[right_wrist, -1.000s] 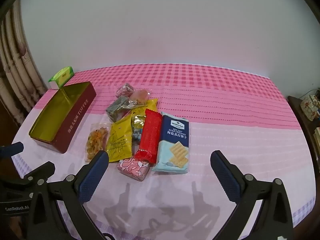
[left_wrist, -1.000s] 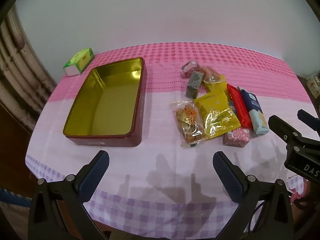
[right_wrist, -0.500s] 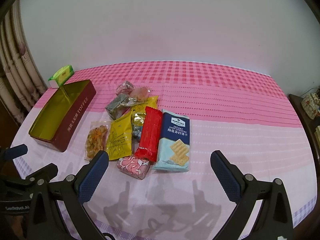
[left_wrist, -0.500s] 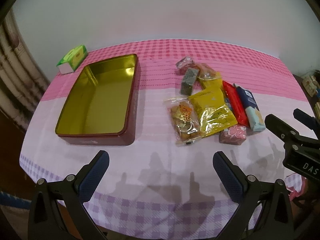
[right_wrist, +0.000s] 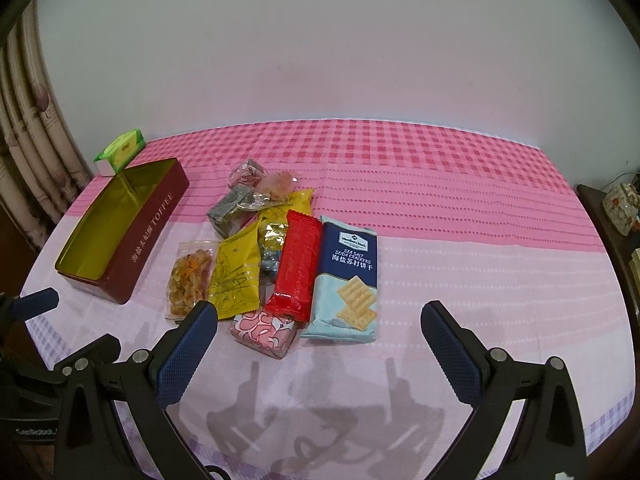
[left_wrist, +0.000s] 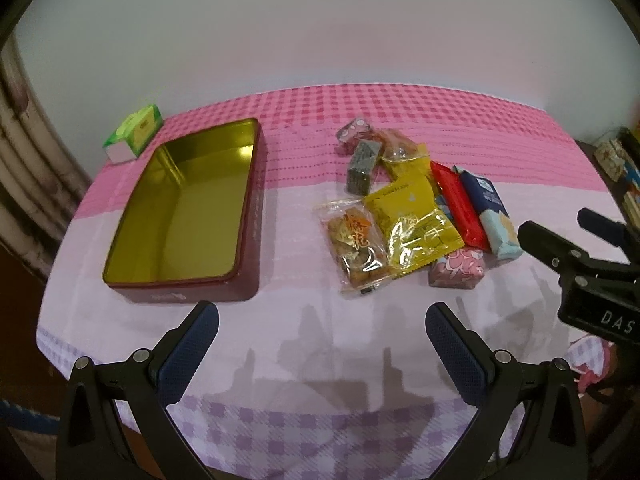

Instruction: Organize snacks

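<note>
Zero snacks (right_wrist: 296, 264) moved into tin (left_wrist: 188, 216); both views drawn slightly nearer table; left gripper (left_wrist: 322, 344), right gripper (right_wrist: 318, 342) spread, nothing held; sorting unstarted.

"TOFFEE" on tin (right_wrist: 154, 232); "SODA CRACKERS" packet (right_wrist: 347, 280)

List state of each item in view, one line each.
toffee tin: open, no lid on, nothing inside
soda cracker pack: sealed, flat on cloth
red wafer pack: sealed, overlapping the pile
clear snack bag: sealed, flat
left gripper: open, holding nothing
right gripper: open, holding nothing
</note>
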`<state>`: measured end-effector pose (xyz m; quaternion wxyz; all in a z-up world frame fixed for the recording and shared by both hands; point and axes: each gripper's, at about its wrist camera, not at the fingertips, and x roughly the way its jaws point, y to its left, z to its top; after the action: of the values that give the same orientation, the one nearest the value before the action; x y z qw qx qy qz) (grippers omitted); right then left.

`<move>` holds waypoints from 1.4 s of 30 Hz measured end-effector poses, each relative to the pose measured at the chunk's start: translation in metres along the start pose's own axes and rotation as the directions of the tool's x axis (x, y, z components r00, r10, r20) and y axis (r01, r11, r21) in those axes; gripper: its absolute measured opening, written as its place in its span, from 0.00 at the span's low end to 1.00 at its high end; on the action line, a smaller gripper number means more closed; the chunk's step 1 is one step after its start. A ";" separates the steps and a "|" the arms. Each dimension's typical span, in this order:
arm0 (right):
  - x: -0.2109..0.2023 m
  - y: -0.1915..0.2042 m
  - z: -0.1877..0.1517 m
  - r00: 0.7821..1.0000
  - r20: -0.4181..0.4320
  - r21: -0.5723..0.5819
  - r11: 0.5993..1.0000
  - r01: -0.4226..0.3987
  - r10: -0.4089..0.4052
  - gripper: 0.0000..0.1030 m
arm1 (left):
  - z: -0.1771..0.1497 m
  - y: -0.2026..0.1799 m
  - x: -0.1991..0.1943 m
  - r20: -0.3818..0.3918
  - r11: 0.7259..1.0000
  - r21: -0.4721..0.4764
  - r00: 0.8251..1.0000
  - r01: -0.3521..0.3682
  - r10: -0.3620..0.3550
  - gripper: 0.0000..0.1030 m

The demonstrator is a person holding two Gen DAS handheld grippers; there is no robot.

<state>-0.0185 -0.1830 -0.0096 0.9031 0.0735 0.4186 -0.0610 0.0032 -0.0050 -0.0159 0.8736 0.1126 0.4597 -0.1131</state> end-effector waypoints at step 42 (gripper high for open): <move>0.001 -0.003 -0.001 1.000 -0.011 0.014 1.000 -0.010 0.010 0.98 | 0.000 0.007 0.013 -0.045 0.999 -0.038 0.999 -0.031 0.030 1.00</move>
<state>-0.0191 -0.1859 -0.0117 0.9005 0.0824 0.4229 -0.0591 0.0124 0.0001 -0.0264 0.8668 0.1052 0.4793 -0.0883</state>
